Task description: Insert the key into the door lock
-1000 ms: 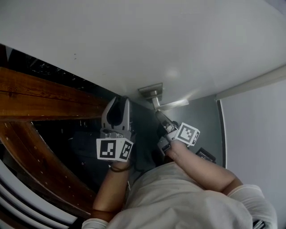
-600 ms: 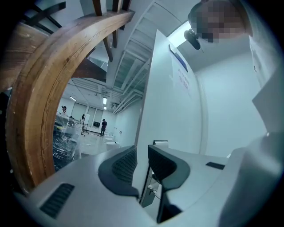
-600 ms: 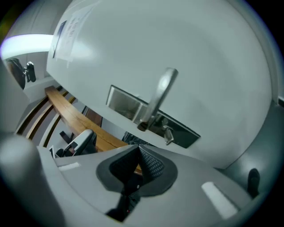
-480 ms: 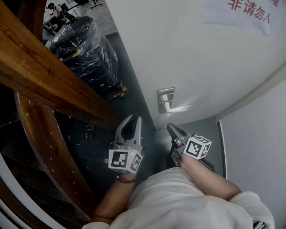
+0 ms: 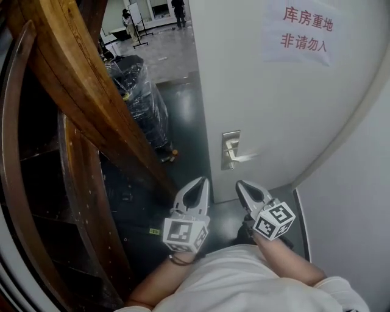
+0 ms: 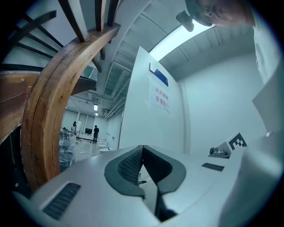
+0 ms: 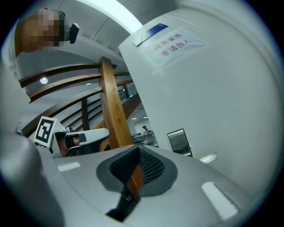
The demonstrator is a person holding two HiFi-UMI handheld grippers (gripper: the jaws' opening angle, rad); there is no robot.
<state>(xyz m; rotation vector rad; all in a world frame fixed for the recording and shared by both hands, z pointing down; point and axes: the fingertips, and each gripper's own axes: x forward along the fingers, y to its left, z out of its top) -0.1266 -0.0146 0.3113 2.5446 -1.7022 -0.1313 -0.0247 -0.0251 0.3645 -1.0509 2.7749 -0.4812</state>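
Observation:
The white door (image 5: 274, 103) carries a metal lock plate (image 5: 230, 150) with a lever handle (image 5: 244, 158). Both grippers are held level below it, side by side and apart from the door. My left gripper (image 5: 203, 181) is shut, its tips meeting (image 6: 142, 147) with nothing between them. My right gripper (image 5: 239, 183) also looks shut, its tips together (image 7: 137, 148); I can make out no key in it. In the right gripper view the lock plate (image 7: 179, 142) and handle (image 7: 208, 158) lie ahead to the right. No key shows in any view.
A curved wooden stair beam (image 5: 103, 91) runs close on the left. Behind it stands a black plastic-wrapped stack (image 5: 137, 91). A paper sign with red print (image 5: 298, 27) hangs on the door. A white wall (image 5: 353, 183) closes the right side. People stand far down the hall (image 5: 128, 18).
The left jaws went from wide open to shut. Both grippers rose and the right one rolled. The head view tilted up, so the door, sign and hall now show.

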